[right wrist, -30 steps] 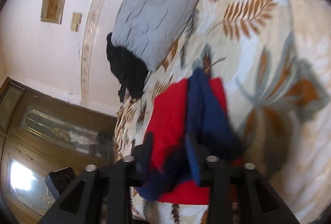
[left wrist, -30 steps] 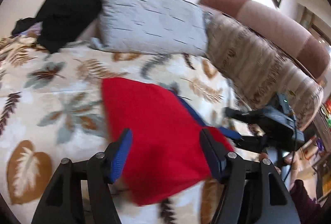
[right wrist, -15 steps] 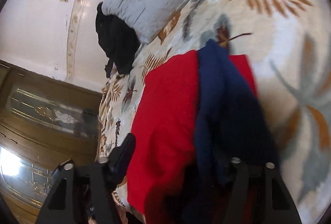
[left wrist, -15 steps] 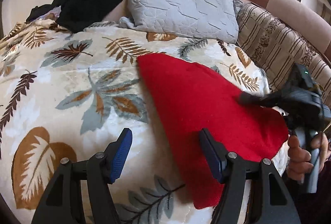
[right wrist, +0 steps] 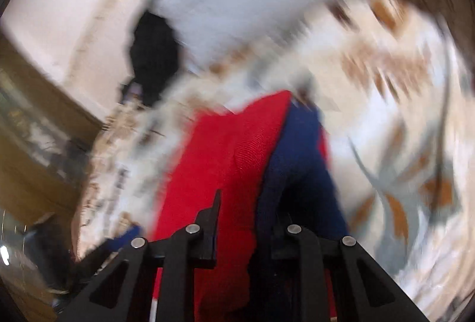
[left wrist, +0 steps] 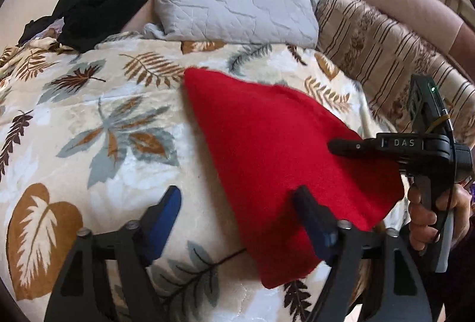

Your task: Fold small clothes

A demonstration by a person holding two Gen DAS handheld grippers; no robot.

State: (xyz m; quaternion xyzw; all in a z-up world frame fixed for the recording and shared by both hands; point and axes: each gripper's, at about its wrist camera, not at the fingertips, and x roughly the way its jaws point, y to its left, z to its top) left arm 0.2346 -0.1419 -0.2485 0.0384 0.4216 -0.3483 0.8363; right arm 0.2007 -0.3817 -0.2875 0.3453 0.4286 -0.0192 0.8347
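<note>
**Two grippers, one red garment, fold only part made**

One red garment (left wrist: 276,149) lies on the leaf-print bed cover (left wrist: 89,120), centre to right of the left wrist frame. At lower left to centre, the left gripper (left wrist: 237,212) is opening, its jaws wide; one blue pad sits over bare cover, the other over the cloth, gripping nothing. Farther right, the right gripper (left wrist: 344,147) reaches in flat over the garment's right side. Its own blurred view shows jaws closing with red and navy cloth (right wrist: 297,173) between them; whether the pads already pinch, I cannot tell. Judging by the irregular shape, folding has begun but squaring and final folds remain.
</note>
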